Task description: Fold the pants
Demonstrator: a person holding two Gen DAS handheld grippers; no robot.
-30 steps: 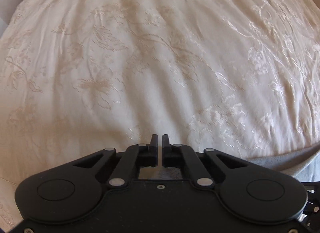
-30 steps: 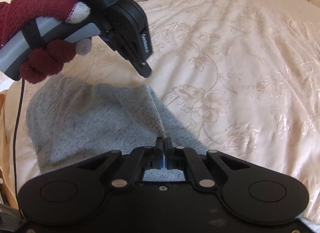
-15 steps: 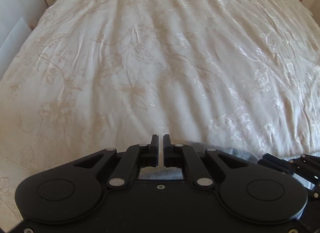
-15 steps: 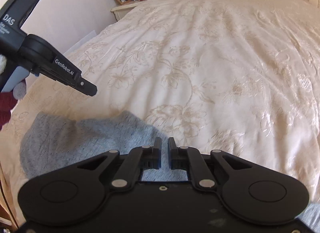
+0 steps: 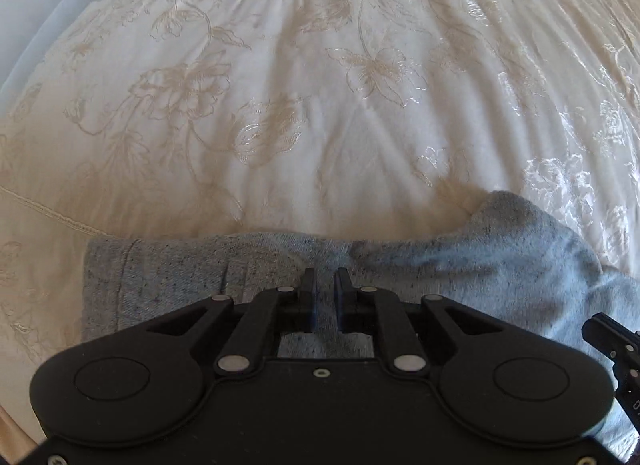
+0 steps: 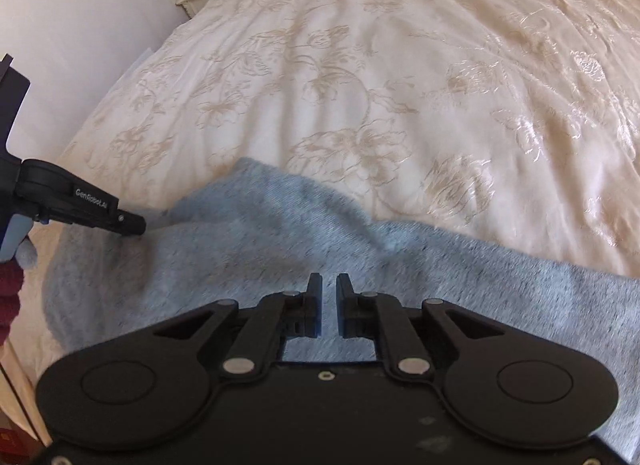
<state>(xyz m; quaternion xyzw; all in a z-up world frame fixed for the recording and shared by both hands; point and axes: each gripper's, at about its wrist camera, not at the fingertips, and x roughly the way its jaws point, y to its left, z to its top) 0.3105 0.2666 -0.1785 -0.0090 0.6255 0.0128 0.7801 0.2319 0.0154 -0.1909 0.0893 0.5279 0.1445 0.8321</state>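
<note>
step: releasing after a fold | left hand-held gripper (image 5: 323, 283) opening, nothing between jaws | right hand-held gripper (image 6: 329, 289) standing parted, empty | grey pants (image 6: 280, 241) lying rumpled on bed (image 6: 400, 65) | next: regrasping an edge, likely smoothing.

"GenRobot.AI" in white on the left claw (image 6: 134, 225)

Left gripper (image 5: 323, 292) and right gripper (image 6: 329, 297) showing matte black linkages, silver rivets; white "GenRobot.AI" lettering; hand (image 6: 10, 289) wearing maroon knit glove, grey fingertip.
</note>
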